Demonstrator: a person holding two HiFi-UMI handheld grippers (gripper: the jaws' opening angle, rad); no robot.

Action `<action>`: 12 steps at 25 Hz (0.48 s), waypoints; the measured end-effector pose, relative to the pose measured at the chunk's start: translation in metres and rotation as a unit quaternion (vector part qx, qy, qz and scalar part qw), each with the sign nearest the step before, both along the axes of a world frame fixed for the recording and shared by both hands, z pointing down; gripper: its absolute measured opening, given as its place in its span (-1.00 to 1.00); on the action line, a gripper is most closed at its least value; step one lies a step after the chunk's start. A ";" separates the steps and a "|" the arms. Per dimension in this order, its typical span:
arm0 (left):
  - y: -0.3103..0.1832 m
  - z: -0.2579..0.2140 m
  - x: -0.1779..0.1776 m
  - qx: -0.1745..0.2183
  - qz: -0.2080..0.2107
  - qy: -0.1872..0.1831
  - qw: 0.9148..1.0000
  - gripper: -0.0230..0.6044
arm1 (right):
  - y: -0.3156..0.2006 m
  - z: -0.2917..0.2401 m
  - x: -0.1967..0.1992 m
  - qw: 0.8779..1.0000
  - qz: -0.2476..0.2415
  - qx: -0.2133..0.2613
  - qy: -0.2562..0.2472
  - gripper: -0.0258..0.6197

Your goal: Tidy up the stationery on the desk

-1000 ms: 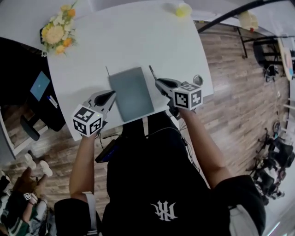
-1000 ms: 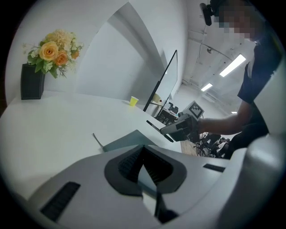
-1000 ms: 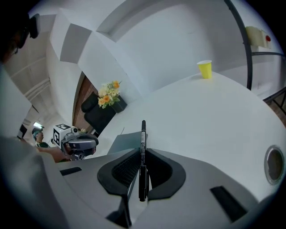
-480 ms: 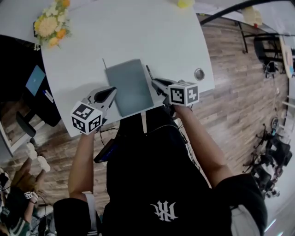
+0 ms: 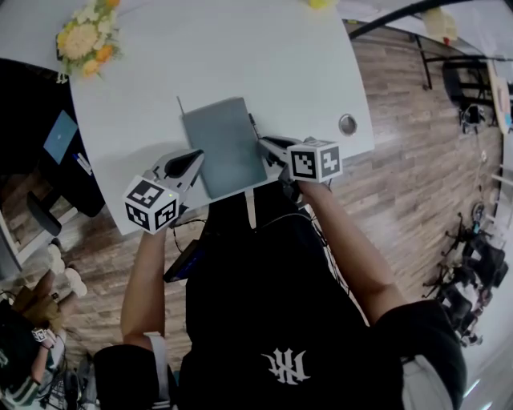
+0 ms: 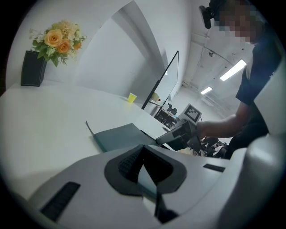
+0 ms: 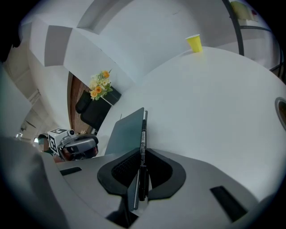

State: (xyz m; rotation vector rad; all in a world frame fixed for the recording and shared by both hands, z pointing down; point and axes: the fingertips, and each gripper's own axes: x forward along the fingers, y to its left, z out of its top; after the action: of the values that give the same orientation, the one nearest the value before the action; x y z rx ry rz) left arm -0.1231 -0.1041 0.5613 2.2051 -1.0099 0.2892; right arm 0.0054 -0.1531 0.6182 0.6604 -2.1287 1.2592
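Note:
A grey notebook (image 5: 224, 146) lies at the near edge of the white desk (image 5: 240, 56), with a black pen (image 5: 252, 126) along its right side. My left gripper (image 5: 197, 157) meets the notebook's left edge. In the left gripper view its jaws (image 6: 144, 154) are shut on a corner of the notebook (image 6: 119, 136). My right gripper (image 5: 263, 143) is at the notebook's right edge. In the right gripper view the jaws (image 7: 140, 166) are shut on the pen (image 7: 143, 134) and the notebook's edge (image 7: 126, 129) together.
A thin dark stick (image 5: 179, 106) pokes out at the notebook's far left corner. Flowers in a black vase (image 5: 82, 40) stand at the desk's far left, a yellow cup (image 5: 319, 4) at the far side. A round cable hole (image 5: 347, 124) sits right. The desk's near edge runs just under the grippers.
Both grippers have closed in on the notebook from its two sides; the right one moved left onto the pen and the notebook's edge. The notebook has stayed about where it was.

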 end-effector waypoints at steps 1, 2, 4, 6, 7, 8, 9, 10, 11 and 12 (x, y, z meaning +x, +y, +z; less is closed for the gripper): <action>0.000 -0.001 0.000 0.002 -0.001 0.000 1.000 -0.92 | 0.001 0.000 -0.001 1.000 0.000 -0.003 0.000 -0.72; -0.001 -0.002 -0.001 0.004 -0.001 -0.001 1.000 -0.92 | 0.001 0.001 -0.001 1.000 -0.001 -0.005 0.000 -0.72; -0.001 -0.004 -0.003 0.006 -0.001 -0.004 1.000 -0.92 | 0.002 0.001 -0.002 1.000 -0.002 -0.007 0.002 -0.72; -0.002 -0.005 -0.005 0.008 -0.002 -0.004 1.000 -0.92 | 0.002 0.000 -0.003 1.000 -0.004 -0.007 0.002 -0.72; -0.002 -0.005 -0.006 0.009 -0.003 -0.003 1.000 -0.92 | 0.003 0.000 -0.004 1.000 -0.006 -0.008 0.001 -0.72; -0.001 -0.005 -0.006 0.009 -0.003 -0.003 1.000 -0.92 | 0.004 0.000 -0.005 1.000 -0.009 -0.008 0.000 -0.72; -0.001 -0.005 -0.006 0.009 -0.003 -0.003 1.000 -0.92 | 0.006 0.000 -0.006 1.000 -0.013 -0.008 -0.001 -0.72; -0.001 -0.005 -0.005 0.009 -0.002 -0.003 1.000 -0.92 | 0.007 0.000 -0.007 1.000 -0.016 -0.008 -0.002 -0.71; 0.000 -0.005 -0.005 0.008 -0.002 -0.002 1.000 -0.92 | 0.007 0.000 -0.007 1.000 -0.018 -0.008 -0.002 -0.71; 0.000 -0.005 -0.004 0.008 -0.002 -0.002 1.000 -0.92 | 0.008 0.000 -0.007 1.000 -0.020 -0.007 -0.002 -0.71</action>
State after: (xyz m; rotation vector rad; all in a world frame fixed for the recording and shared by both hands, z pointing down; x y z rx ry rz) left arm -0.1272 -0.1043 0.5561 2.2178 -1.0215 0.2837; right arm -0.0017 -0.1454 0.6177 0.6069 -2.1242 1.2537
